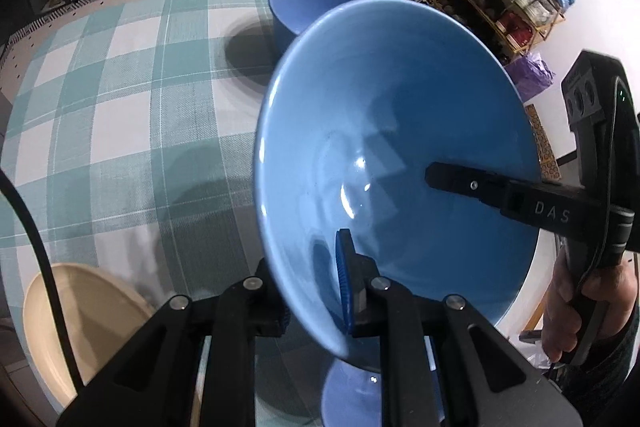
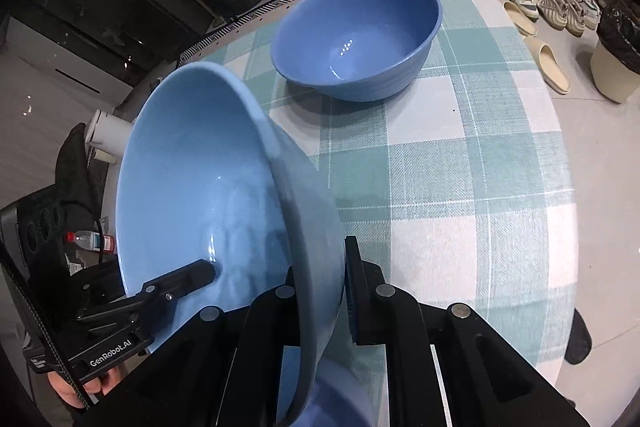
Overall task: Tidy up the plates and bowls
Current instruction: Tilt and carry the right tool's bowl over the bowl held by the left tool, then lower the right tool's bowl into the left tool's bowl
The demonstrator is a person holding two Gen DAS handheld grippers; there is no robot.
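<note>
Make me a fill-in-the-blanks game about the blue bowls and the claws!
1. The left claw and the right claw both pinch the rim of the tilted ____ bowl.
2. The other blue bowl sits ____ on the table, touched by no claw.
3. The tablecloth has a ____ pattern in teal and white.
4. The plate near the table's edge is ____ in colour.

Missing words: blue; upright; checked; cream

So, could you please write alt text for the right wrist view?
A tilted light blue bowl fills the foreground, its rim clamped by the right tool, with the left tool reaching inside. A deeper blue bowl sits upright on the checked tablecloth.
</note>
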